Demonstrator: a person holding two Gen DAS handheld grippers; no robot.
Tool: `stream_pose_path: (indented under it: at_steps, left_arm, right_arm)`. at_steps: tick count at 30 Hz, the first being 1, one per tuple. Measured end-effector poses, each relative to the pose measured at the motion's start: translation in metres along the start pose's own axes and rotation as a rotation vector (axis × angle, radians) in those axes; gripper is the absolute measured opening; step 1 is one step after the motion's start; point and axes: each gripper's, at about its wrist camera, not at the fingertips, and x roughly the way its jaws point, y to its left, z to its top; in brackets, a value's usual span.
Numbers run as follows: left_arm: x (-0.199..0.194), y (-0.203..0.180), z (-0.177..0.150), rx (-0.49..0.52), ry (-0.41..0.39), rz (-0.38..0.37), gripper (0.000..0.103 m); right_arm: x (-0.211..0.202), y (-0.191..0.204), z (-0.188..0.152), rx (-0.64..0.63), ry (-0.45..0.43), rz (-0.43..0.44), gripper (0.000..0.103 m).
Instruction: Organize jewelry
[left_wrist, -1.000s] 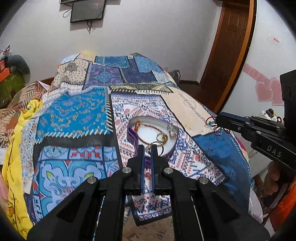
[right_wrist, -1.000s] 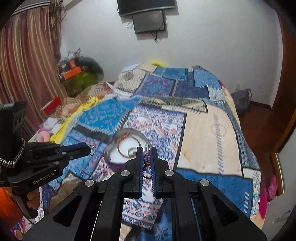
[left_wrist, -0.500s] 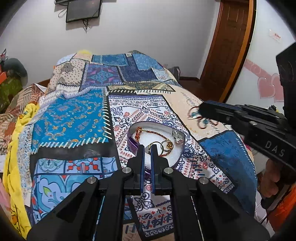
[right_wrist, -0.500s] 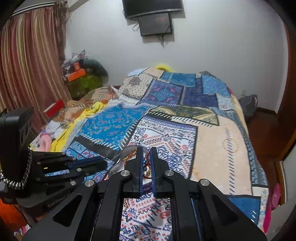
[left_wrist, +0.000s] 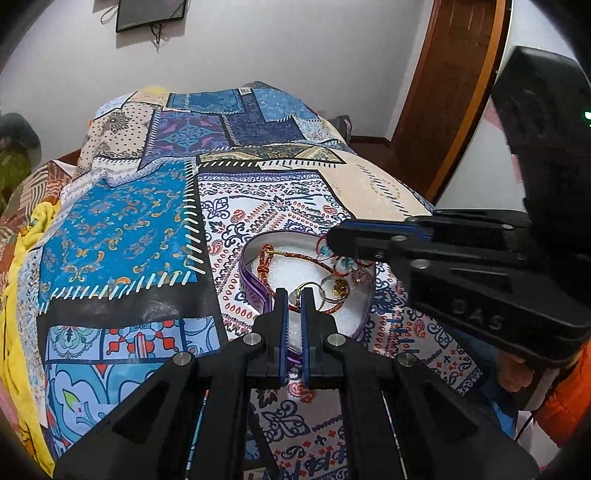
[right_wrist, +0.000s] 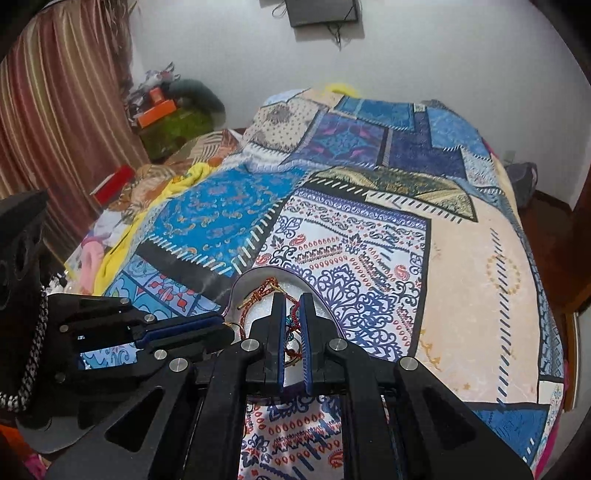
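Left wrist view: left gripper (left_wrist: 293, 299) is clamping a ring (left_wrist: 295, 294) above the heart-shaped tin (left_wrist: 251, 273); right gripper (right_wrist: 292, 316) is pinching a red-and-blue beaded bracelet (right_wrist: 291, 319) over the same tin.

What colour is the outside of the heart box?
Purple. The heart box shows it best in the left wrist view.

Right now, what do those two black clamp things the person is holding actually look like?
Both are matte black plastic with silver screws and two narrow fingers lined in blue. The right gripper has "DAS" embossed on its side and a boxy black top. The left gripper carries a braided black-and-white cord. An orange sleeve shows behind.
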Motion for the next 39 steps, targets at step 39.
stream_pose_path:
  at_steps: [39]
  left_arm:
    - [-0.065,0.000,-0.011,-0.027,-0.067,0.097,0.032]
  right_arm:
    - [-0.052,0.024,-0.014,-0.099,-0.055,-0.152,0.040]
